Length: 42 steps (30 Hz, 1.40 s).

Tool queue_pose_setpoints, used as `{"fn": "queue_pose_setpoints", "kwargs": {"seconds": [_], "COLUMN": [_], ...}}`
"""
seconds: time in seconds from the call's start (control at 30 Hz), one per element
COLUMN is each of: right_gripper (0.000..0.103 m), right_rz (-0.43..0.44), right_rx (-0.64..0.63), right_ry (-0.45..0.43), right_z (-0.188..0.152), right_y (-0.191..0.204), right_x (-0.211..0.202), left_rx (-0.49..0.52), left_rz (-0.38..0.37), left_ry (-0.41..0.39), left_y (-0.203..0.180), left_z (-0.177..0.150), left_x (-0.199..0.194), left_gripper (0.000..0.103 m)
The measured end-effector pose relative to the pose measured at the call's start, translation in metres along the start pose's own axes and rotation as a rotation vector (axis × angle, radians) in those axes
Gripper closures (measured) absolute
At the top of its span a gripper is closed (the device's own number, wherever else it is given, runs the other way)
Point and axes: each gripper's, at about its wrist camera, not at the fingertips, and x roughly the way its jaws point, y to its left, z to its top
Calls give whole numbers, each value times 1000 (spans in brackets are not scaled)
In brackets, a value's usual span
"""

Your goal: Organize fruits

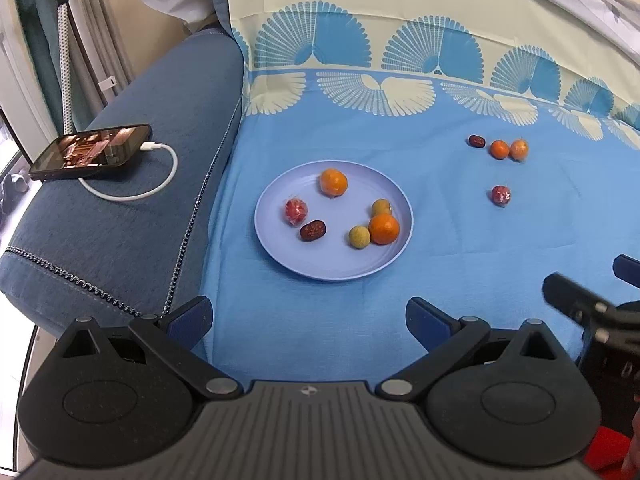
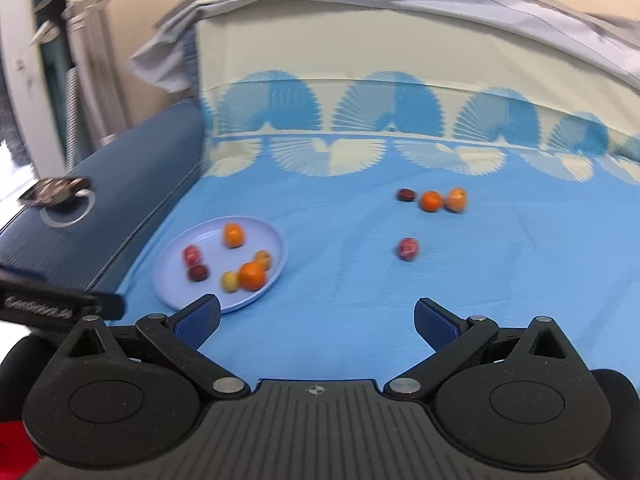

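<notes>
While unheld, six fruits (image 1: 383,229) plated (image 1: 320,268).

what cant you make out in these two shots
- Right wrist view: motion blur smears the plate, its fruits and the phone.
- Left wrist view: the phone's screen is too small to read.
- Left wrist view: the right tongs are cut by the frame edge.
</notes>
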Motion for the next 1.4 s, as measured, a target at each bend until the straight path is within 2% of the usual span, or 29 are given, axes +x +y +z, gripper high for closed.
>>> {"fn": "queue_pose_setpoints", "kwargs": {"seconds": [0.23, 0.4, 0.6, 0.73, 0.9, 1.03, 1.2, 1.4], "right_gripper": [1, 1, 1, 1, 1, 1, 1, 1], "right_rz": [-99, -172, -256, -287, -289, -218, -169, -113], "right_rx": [42, 41, 66, 67, -24, -50, -109, -121], "right_ry": [-11, -42, -51, -66, -50, 16, 64, 91], "right_z": [3, 13, 35, 56, 76, 82, 82, 88], "right_y": [-33, -65, -119, -157, -193, -212, -219, -223], "right_x": [22, 41, 84, 122, 190, 241, 288, 328], "left_rx": [13, 41, 109, 173, 260, 306, 298, 379], "left_rz": [-12, -40, -93, -172, -227, -224, -282, -300], "left_ry": [21, 50, 62, 52, 37, 62, 92, 115], "left_y": [-14, -37, -86, -133, -195, -231, -247, -259], "left_z": [14, 30, 57, 78, 101, 112, 122, 123], "left_x": [15, 36, 68, 99, 152, 202, 242, 265], "left_gripper": [0, 0, 0, 0, 0, 0, 0, 0]}}
